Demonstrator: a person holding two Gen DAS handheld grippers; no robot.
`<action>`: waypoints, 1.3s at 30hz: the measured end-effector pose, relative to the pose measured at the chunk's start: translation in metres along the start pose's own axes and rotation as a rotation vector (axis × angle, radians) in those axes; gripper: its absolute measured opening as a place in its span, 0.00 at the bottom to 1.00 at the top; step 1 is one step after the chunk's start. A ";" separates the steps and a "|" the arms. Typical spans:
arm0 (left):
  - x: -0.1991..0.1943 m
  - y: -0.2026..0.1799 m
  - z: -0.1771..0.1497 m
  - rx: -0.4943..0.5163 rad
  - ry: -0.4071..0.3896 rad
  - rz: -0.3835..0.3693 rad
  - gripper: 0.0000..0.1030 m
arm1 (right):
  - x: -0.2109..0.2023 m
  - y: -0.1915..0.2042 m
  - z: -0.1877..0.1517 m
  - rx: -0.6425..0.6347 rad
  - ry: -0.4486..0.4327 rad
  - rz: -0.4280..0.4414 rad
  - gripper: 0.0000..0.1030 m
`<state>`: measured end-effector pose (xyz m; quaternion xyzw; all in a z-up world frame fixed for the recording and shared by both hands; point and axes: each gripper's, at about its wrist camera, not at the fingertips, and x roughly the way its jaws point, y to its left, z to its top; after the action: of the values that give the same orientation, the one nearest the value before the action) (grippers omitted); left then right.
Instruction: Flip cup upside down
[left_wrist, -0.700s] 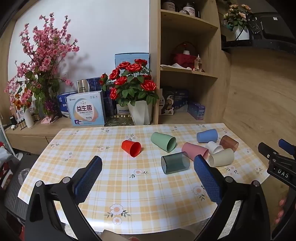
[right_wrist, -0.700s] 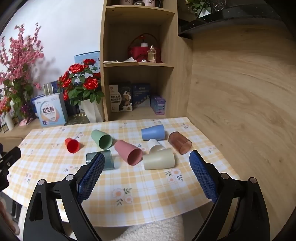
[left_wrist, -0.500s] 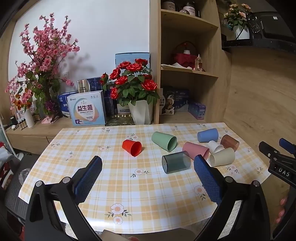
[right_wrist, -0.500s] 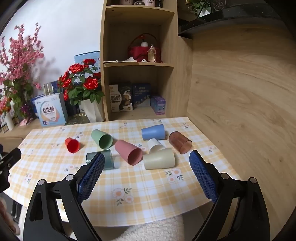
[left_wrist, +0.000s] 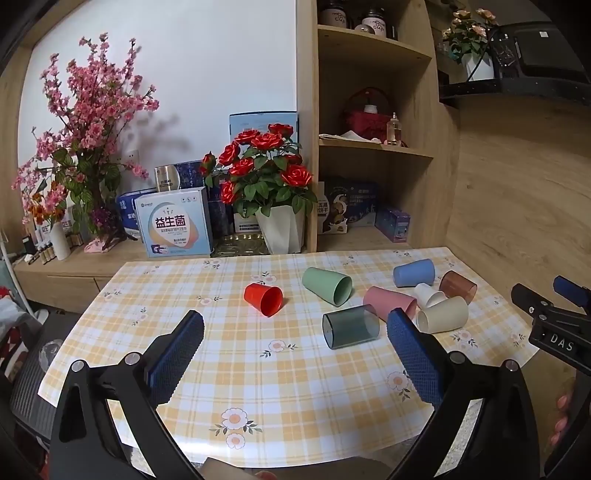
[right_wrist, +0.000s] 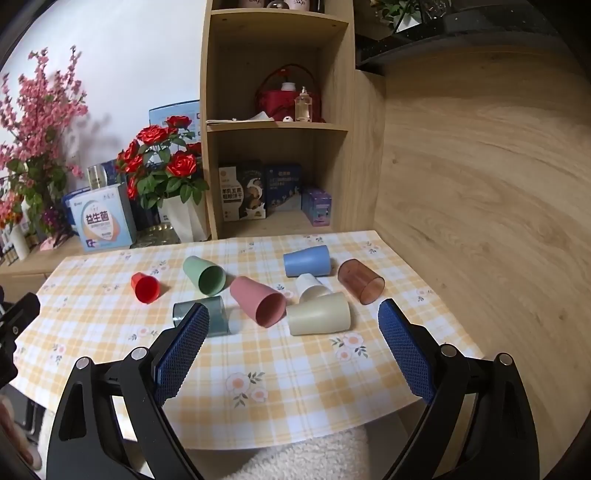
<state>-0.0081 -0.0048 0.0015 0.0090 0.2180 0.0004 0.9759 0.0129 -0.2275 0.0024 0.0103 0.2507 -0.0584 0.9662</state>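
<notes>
Several cups lie on their sides on the checked tablecloth (left_wrist: 280, 373): a small red cup (left_wrist: 264, 299) (right_wrist: 145, 288), a green cup (left_wrist: 327, 285) (right_wrist: 204, 275), a grey translucent cup (left_wrist: 350, 326) (right_wrist: 218, 315), a pink cup (left_wrist: 389, 301) (right_wrist: 258, 301), a cream cup (left_wrist: 443, 314) (right_wrist: 319, 314), a small white cup (right_wrist: 310, 286), a blue cup (left_wrist: 413, 272) (right_wrist: 307, 260) and a brown translucent cup (left_wrist: 458, 286) (right_wrist: 361, 280). My left gripper (left_wrist: 295, 339) is open and empty, short of the cups. My right gripper (right_wrist: 293, 332) is open and empty, near the cream cup.
A white pot of red roses (left_wrist: 266, 184), a boxed product (left_wrist: 173, 227) and a pink blossom plant (left_wrist: 85, 147) stand behind the table. A wooden shelf unit (right_wrist: 277, 125) rises at the back. A wood-panel wall (right_wrist: 480, 184) is to the right.
Both grippers have stayed nearly still; the left view has shifted very slightly. No cup has moved.
</notes>
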 end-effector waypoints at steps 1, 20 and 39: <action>0.000 -0.001 0.000 0.003 0.002 -0.001 0.94 | 0.000 0.000 0.000 0.000 0.000 0.000 0.87; -0.001 -0.001 0.000 0.002 0.001 -0.001 0.94 | 0.001 0.001 -0.001 -0.004 0.008 -0.001 0.87; -0.003 0.002 -0.003 -0.006 -0.001 0.006 0.94 | 0.002 0.002 -0.002 -0.002 0.012 0.000 0.87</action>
<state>-0.0120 -0.0032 0.0004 0.0068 0.2177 0.0039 0.9760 0.0140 -0.2255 -0.0001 0.0097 0.2564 -0.0579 0.9648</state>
